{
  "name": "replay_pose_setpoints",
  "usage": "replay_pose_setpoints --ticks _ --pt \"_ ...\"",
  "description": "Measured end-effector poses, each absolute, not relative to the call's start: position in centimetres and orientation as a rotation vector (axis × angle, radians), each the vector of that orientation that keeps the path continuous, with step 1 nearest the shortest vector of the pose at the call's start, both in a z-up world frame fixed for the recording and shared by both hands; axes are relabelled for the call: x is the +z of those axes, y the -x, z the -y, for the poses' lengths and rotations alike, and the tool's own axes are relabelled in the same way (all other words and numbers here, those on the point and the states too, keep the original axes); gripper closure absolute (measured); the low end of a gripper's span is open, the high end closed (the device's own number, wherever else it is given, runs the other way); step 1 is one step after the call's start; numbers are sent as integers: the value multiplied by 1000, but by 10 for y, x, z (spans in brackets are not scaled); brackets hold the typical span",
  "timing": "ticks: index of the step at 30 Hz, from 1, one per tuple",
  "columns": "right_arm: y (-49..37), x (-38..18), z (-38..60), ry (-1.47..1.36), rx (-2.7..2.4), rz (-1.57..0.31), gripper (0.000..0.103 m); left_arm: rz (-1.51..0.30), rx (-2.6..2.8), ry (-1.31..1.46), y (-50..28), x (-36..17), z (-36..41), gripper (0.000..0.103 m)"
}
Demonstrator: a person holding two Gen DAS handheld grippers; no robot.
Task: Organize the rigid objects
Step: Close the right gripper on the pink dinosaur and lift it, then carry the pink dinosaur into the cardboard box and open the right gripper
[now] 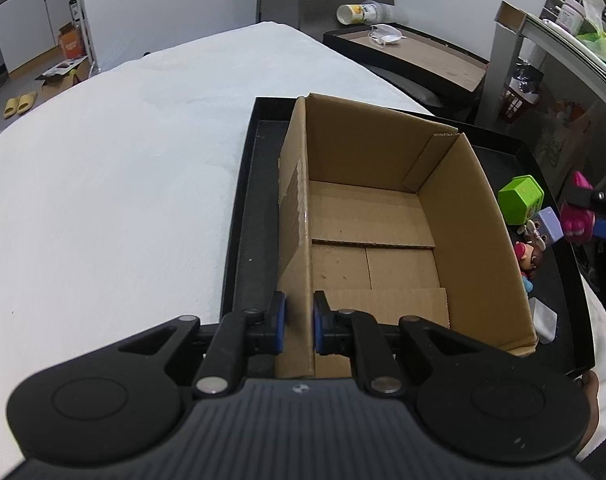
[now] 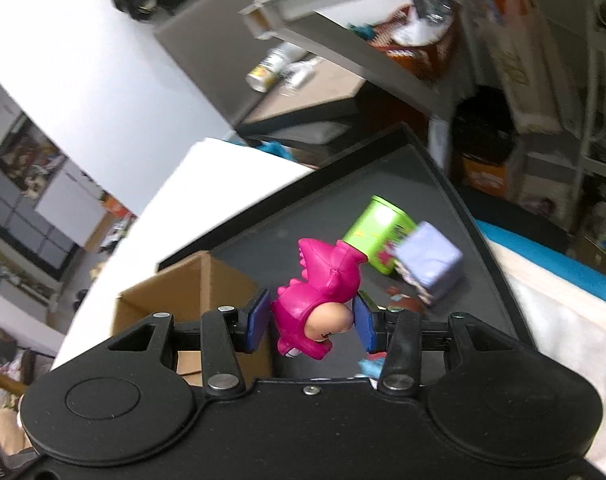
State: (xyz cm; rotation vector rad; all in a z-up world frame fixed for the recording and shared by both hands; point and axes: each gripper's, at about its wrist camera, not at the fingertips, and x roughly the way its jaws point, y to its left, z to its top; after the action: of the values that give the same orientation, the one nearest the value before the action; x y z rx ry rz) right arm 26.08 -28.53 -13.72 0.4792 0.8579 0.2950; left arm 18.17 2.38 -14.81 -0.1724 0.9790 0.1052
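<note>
An open, empty cardboard box [image 1: 383, 216] stands in a black tray [image 1: 247, 208] on a white table. My left gripper [image 1: 299, 322] is shut on the box's left wall near its front corner. My right gripper [image 2: 313, 322] is shut on a pink toy figure [image 2: 319, 292] and holds it above the tray, right of the box [image 2: 183, 300]. That figure and gripper also show at the right edge of the left wrist view [image 1: 579, 212]. A green cube [image 1: 521, 199], a lilac cube [image 1: 548, 226] and a small red-capped figure [image 1: 527, 258] lie in the tray right of the box.
A white block [image 1: 543, 320] lies at the tray's front right. A second tray [image 1: 419, 52] with a mask and a tipped bottle [image 1: 363, 12] sits behind. A grey shelf [image 1: 543, 40] with clutter stands at the right. The white table [image 1: 123, 160] stretches left.
</note>
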Motion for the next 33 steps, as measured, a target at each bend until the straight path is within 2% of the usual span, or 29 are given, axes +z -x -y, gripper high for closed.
replay_pose_setpoints --ticks 33 --pt "-252 -119 194 -235 593 -795 59 -979 44 211 -181 -143 -22 90"
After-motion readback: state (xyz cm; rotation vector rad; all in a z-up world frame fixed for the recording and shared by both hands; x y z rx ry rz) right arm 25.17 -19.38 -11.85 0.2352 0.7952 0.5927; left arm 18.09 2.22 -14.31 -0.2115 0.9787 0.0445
